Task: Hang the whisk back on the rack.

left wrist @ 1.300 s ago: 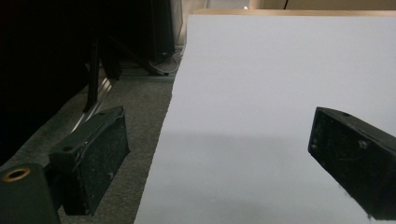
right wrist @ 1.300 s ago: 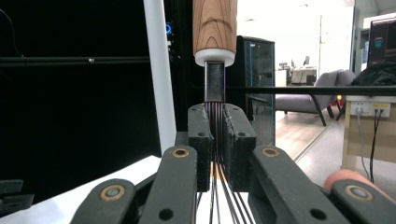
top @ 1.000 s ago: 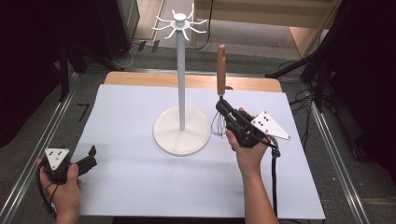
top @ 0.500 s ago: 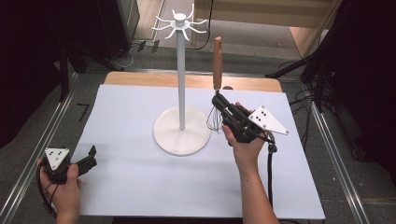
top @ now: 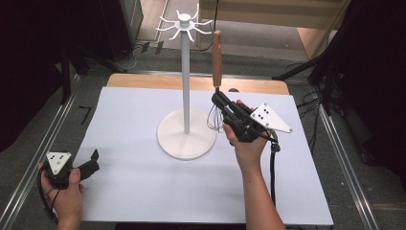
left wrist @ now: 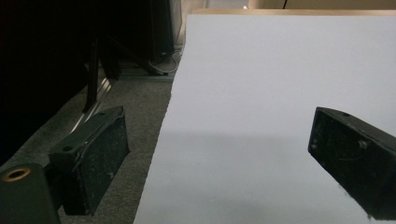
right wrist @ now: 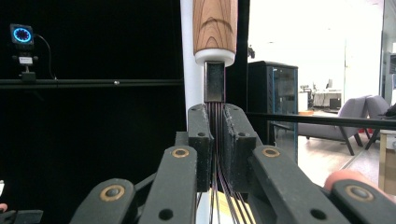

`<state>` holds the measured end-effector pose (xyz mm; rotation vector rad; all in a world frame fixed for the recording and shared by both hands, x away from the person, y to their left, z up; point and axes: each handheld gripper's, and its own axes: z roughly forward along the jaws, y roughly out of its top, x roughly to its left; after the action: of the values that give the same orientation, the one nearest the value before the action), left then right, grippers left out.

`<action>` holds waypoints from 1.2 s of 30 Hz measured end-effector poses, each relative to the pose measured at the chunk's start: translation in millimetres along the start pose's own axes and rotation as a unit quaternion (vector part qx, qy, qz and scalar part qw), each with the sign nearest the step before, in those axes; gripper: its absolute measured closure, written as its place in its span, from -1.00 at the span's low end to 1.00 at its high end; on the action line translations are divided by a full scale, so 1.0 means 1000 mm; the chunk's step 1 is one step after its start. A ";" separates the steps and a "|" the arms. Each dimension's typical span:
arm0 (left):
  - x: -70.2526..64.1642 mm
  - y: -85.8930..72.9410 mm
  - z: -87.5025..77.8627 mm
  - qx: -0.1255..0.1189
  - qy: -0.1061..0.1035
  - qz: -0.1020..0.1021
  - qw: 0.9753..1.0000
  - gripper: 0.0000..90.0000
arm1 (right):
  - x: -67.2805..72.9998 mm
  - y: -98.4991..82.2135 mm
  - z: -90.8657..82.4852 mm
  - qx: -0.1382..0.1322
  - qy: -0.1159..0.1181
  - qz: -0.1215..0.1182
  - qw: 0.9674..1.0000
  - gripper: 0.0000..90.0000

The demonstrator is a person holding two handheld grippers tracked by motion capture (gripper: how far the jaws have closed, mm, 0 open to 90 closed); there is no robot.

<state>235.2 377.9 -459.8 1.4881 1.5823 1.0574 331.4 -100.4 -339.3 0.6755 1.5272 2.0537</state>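
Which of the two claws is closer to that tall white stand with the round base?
The right claw. It holds a wooden-handled wire whisk upright just right of the tall white stand with the round base. The left claw sits open at the table's near left corner, well away.

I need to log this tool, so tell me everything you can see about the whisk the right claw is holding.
The whisk has a brown wooden handle with visible grain, a white collar below it and a dark metal ferrule from which thin wires run down. It stands upright, handle up, beside the pole of the white hook stand. The right claw is shut on the bunched wires just below the ferrule. The looped wire head hangs beneath the claw, above the white table cover; whether it touches the cover is unclear.
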 end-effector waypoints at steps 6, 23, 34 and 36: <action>0.000 0.000 0.000 0.001 0.000 0.000 1.000 -0.87 | 0.000 0.002 0.006 -0.004 0.006 0.002 1.000 0.87; 0.000 0.000 0.000 0.002 0.000 0.000 1.000 -0.87 | -0.003 0.002 0.015 -0.003 0.020 0.017 1.000 0.87; 0.000 0.000 0.000 0.002 0.000 0.001 1.000 -0.87 | -0.003 0.000 0.019 -0.002 0.024 0.018 1.000 0.87; 0.001 0.000 0.000 0.002 0.000 0.001 1.000 -0.87 | -0.003 -0.001 0.020 -0.003 0.024 0.019 1.000 0.87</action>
<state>235.1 378.4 -459.6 1.4922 1.5837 1.0550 346.6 -87.6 -335.0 0.6623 1.5456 2.1156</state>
